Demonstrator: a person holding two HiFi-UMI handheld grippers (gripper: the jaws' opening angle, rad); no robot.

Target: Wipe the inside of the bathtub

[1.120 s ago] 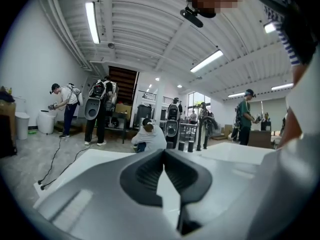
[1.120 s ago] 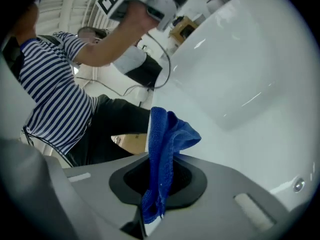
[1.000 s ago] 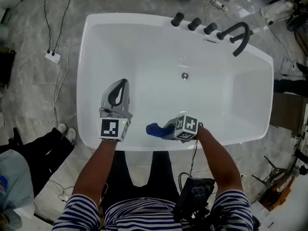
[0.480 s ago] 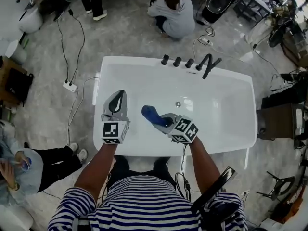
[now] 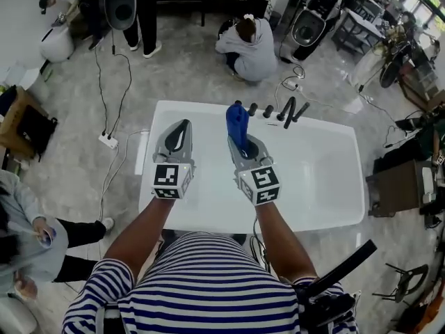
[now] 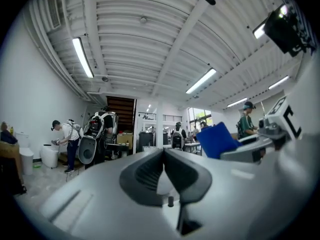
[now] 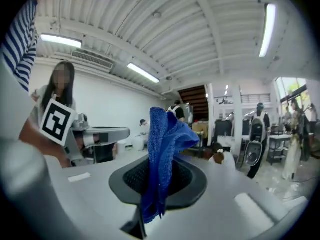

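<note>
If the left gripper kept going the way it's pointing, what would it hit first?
Nothing close, I think. The left gripper aims out over the room, not into the bathtub; a distant white pillar lies ahead, though depth is hard to judge.

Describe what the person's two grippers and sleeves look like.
The left gripper and the right gripper look alike: light grey shells that taper to a point, with black ribbed pads inside the jaws. Each carries a white cube printed with black square markers. The sleeves are striped navy and white.
</note>
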